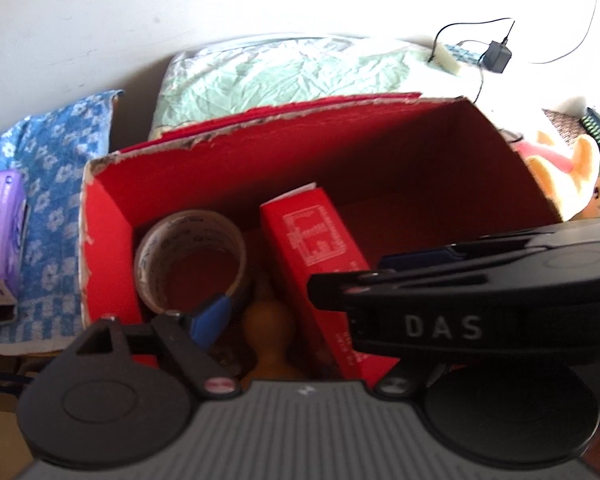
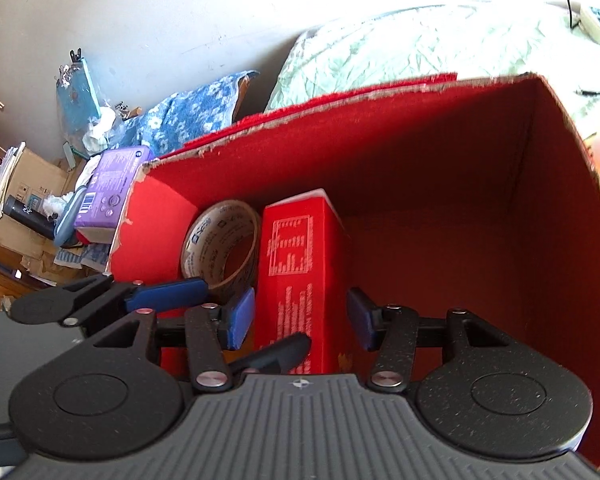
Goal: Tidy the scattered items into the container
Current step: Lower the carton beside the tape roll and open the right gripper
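- blue-padded fingers [image 2: 240,316] of the right gripper [image 2: 300,320] are seen spread apart on either side of the small red carton [image 2: 300,264]; contact with its faces cannot be told for certain.
- the right gripper is angled down into the red cardboard box [image 2: 480,168], over its left half.
- the left gripper [image 1: 284,308] is also tipped into the box; only its left blue pad [image 1: 210,318] is shown, beside the tape roll [image 1: 190,256], the other finger being hidden behind the right gripper's body [image 1: 480,312], so how far it is spread cannot be told.
- inside the box, the tape roll is leaned in the left corner against the left wall, just beside the small red carton, which is stood on end.
- an orange rounded object [image 1: 270,328], blurred, is seen low between roll and carton.
- the right half of the box floor is seen as bare red card.
- outside the left wall, a purple packet [image 2: 114,194] is laid on a blue flowered cloth [image 1: 60,168]; a pale green pillow [image 1: 284,76] lies behind the box.
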`<state>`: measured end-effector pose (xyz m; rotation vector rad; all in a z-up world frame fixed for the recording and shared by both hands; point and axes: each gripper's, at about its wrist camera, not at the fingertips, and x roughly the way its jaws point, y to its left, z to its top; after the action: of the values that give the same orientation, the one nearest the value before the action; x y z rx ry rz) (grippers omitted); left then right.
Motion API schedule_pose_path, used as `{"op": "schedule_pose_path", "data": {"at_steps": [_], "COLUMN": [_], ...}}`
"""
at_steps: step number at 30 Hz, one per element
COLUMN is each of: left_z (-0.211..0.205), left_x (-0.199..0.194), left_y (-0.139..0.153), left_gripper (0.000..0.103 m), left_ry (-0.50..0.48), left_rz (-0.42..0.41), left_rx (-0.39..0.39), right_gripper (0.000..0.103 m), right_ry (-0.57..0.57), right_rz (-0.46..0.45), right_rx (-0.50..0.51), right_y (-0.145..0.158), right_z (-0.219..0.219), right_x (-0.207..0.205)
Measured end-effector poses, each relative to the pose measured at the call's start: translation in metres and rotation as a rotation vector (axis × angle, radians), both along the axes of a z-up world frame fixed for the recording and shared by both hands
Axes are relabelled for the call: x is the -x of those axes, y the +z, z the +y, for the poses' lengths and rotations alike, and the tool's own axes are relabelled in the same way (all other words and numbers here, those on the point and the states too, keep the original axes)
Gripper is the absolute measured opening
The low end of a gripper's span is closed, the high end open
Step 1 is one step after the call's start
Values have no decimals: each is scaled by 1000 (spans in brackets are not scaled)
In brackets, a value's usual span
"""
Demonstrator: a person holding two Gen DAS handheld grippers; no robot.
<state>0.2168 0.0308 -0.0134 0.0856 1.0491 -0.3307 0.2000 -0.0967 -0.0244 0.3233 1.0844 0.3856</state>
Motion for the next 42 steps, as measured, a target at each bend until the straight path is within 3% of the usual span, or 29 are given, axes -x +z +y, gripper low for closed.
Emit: {"op": "schedule_pose_path", "data": {"at_steps": [5,11,15,33,42], "left_z": [8,12,6,-2,-6], "left_x": [0,-1,-3,2,8], "left_y": [-1,-3,-11,-5,-2], "left_gripper": [83,74,76,83,82], "left_ry": [14,12,9,-8,-1], "left_rz": [4,9,26,-7,-25], "left_rx": [-1,-11,-33,-19,-46], "right_gripper": [55,58,58,58,59], "right_ry": [-9,7,-2,-36,-37], "right_rz": [60,83,73,-9,-8], "right_rx": [-72,-142,-80,-21,-42], "right_y": [-7,-7,-11,0,-5], "right_z": [5,12,15,10,7], "right_x": [-1,-2,0,6,5]}}
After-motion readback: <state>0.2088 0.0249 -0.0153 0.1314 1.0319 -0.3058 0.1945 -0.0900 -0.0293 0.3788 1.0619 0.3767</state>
